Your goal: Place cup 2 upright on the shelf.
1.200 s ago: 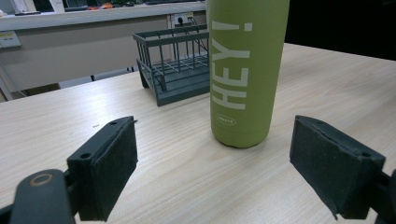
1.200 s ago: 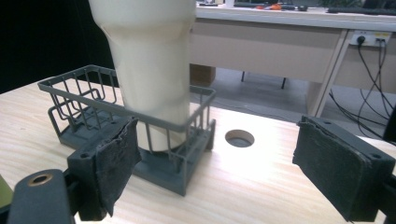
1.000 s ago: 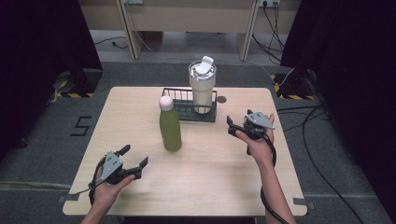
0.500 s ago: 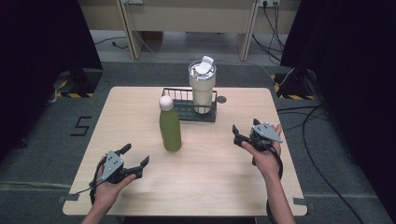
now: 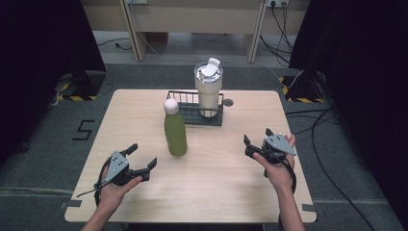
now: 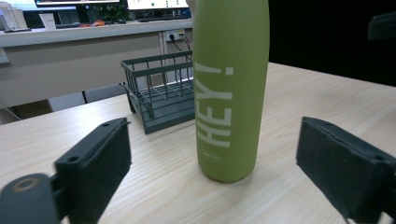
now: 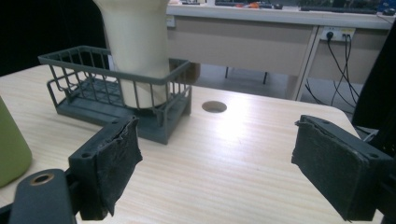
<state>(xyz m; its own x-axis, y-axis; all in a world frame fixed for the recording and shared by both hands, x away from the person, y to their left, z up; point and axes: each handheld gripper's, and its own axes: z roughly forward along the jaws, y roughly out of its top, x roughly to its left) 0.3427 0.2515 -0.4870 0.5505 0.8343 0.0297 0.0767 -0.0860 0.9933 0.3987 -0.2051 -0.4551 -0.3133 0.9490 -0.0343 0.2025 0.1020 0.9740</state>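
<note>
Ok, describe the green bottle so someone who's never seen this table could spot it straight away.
On the wooden table, look just in front of the dark wire basket holding a cream tumbler. The green bottle stands upright there, outside the basket: olive green, white cap, "HEY!" printed in white.

**Camera placement, three views**

High view: fixed above the near edge of the pale wooden table, facing forward and down; all four edges show, floor beyond.

Left gripper view: low over the tabletop, close to the matte green metal bottle, looking toward the far edge and the dark grey wire basket.

Right gripper view: low, near the right edge, facing the far edge; the basket sits close.

Shared across all three: basket and bottle.
</note>
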